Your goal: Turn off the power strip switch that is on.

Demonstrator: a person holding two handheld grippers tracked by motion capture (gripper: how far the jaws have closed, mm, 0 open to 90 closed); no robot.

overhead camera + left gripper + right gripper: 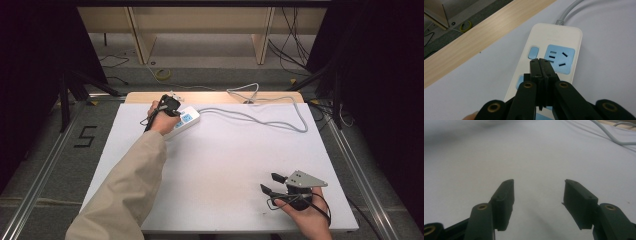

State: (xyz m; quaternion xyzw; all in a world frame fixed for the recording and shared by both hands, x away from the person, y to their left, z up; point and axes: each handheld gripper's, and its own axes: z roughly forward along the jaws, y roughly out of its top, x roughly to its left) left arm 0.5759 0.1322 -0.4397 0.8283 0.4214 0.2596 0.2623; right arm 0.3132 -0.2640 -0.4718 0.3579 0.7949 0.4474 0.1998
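Left gripper with jaws pressed together, nothing between them, tips poised right over the power strip. Tips seen just beside the small blue switch button and at the left edge of the blue socket face; contact with the plastic cannot be told for sure, but looks very close or touching. Seen from the high view, same left gripper at the far left part of the white table, over the power strip, with the sleeve reaching in from the near left.

Judged as the step in hand: pressing the switch of the strip with the closed tips, used like a finger. Not yet clear if the button is already pushed. Next move probably calls for a small shift of the tips toward the button, then a short, straight push down, and gentle, since the strip lies free on the table and can slide or tip under a side force.

Further out: grey cable running from the far end of the strip across to the right and looping back to the far edge, where a wooden strip borders the white surface.

Right gripper with jaws wide apart, holding nothing, over bare table. In the high view right gripper at the near right, well apart from the strip, seemingly waiting. Could help by holding the strip body steady if needed.
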